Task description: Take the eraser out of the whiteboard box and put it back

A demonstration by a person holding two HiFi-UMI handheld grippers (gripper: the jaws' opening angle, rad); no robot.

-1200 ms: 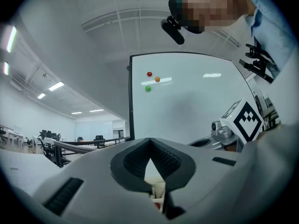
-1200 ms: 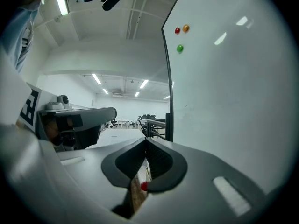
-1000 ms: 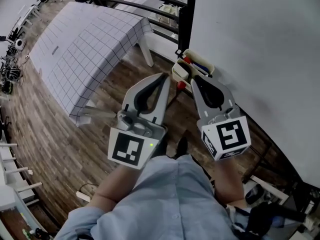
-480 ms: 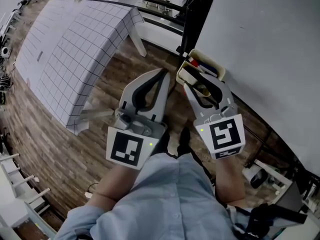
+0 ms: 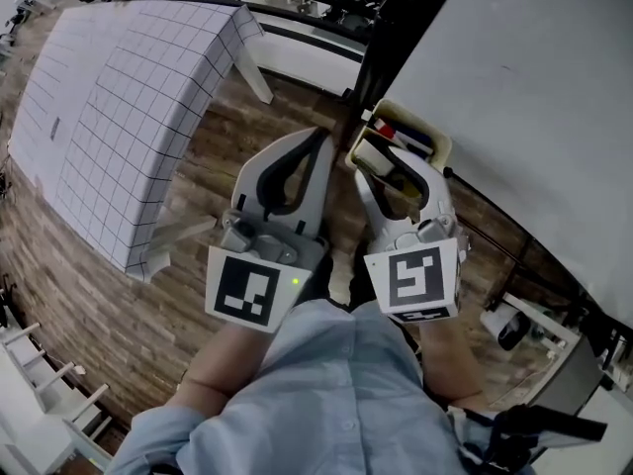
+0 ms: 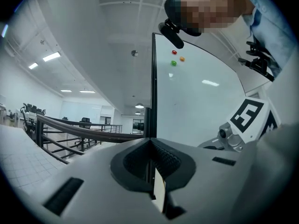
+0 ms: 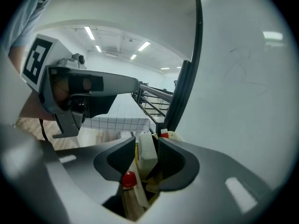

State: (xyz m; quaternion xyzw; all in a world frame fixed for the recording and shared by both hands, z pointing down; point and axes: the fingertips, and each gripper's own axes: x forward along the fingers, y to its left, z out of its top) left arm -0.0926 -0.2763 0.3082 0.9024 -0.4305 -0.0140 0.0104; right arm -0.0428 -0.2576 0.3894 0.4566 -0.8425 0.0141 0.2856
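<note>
I see R gripper (image 5: 389, 171) jaws opening w/ eraser (image 5: 373, 153) btwn them, at whiteboard box (image 5: 436, 146); L gripper (image 5: 321, 140) just beside, jaws together.

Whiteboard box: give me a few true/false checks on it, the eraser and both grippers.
1. The whiteboard box sits at the edge of the whiteboard. True.
2. The left gripper has its jaws wide apart. False: they are together with nothing between them.
3. The eraser is clamped in the left gripper. False: it stands in the box, between the jaws of the right gripper, which are opening.
4. A red marker lies in the box. True.
</note>
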